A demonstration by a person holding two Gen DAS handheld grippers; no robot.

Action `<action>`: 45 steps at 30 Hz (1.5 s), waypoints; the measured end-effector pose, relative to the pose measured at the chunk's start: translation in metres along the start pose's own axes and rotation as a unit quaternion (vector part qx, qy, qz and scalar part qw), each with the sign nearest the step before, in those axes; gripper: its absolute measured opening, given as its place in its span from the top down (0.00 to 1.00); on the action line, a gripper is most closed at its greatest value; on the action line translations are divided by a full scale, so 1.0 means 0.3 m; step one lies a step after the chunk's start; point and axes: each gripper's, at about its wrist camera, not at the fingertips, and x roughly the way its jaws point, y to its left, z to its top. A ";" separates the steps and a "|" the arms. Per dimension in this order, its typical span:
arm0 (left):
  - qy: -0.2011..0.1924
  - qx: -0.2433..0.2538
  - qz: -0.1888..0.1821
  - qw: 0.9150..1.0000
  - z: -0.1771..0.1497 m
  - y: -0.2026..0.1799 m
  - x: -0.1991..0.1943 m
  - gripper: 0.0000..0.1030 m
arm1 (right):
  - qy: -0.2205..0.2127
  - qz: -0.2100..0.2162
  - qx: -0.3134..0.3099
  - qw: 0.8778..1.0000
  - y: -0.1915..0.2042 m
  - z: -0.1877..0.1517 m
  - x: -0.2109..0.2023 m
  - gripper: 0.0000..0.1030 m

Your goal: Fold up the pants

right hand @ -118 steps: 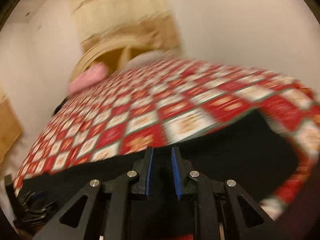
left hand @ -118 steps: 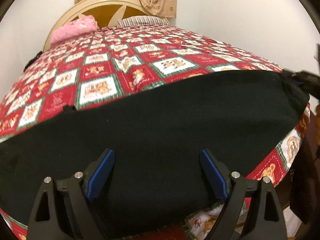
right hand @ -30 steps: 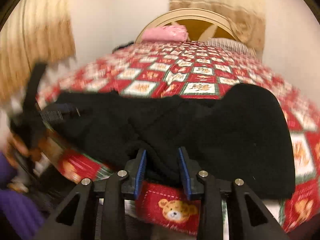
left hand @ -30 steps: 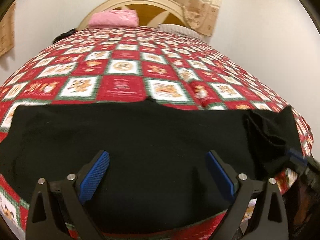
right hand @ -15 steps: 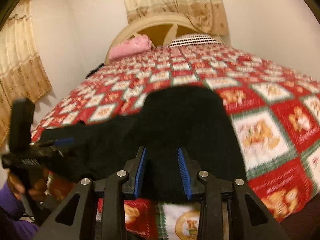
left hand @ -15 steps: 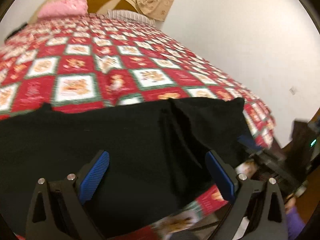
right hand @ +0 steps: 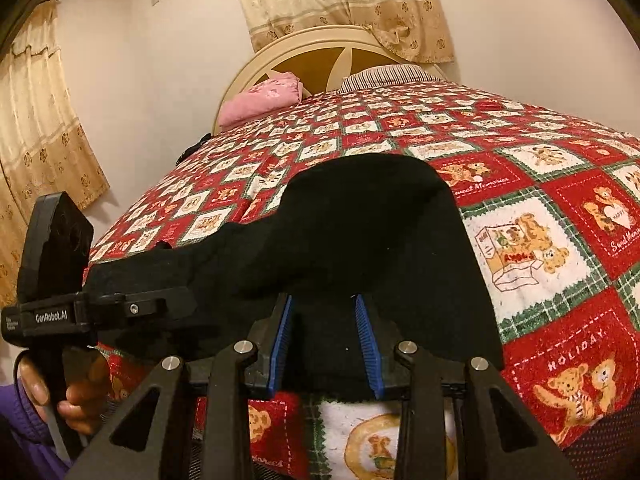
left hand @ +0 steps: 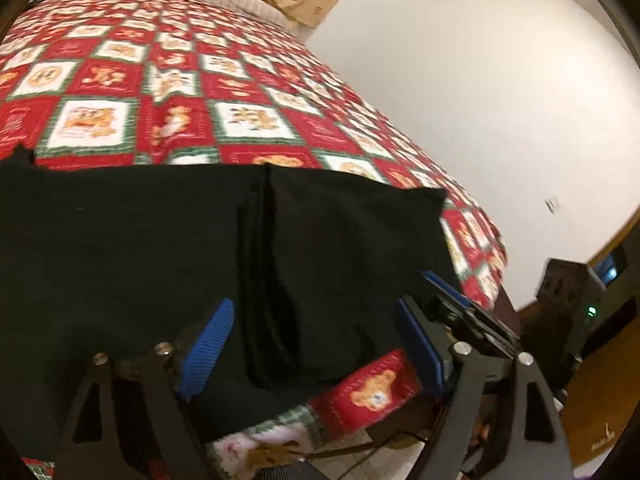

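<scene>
The black pants (left hand: 132,248) lie flat along the near edge of the bed, with their right end folded over into a thicker layer (left hand: 344,240). My left gripper (left hand: 312,340) is open, its blue pads straddling the fold line just above the cloth. My right gripper (right hand: 323,332) is partly open over the folded end (right hand: 372,232), and nothing is between its pads. The left gripper's body (right hand: 56,280) shows at the left of the right wrist view, held by a hand. The right gripper's tip (left hand: 460,300) shows beside the pants in the left wrist view.
The bed has a red and green teddy-bear quilt (right hand: 540,208). A pink pillow (right hand: 260,100) and a striped pillow (right hand: 384,74) lie by the headboard. A white wall (left hand: 480,100) runs along the right side. Dark furniture (left hand: 572,312) stands past the bed's corner.
The right end of the pants now lies folded over on the bed. My right gripper has let go of it and its pads have opened a little. My left gripper has swung right toward the fold.
</scene>
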 end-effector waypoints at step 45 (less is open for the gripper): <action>-0.087 0.161 0.214 0.960 0.049 -0.073 0.047 0.37 | -0.012 -0.078 0.007 0.997 -0.056 0.230 0.076 0.69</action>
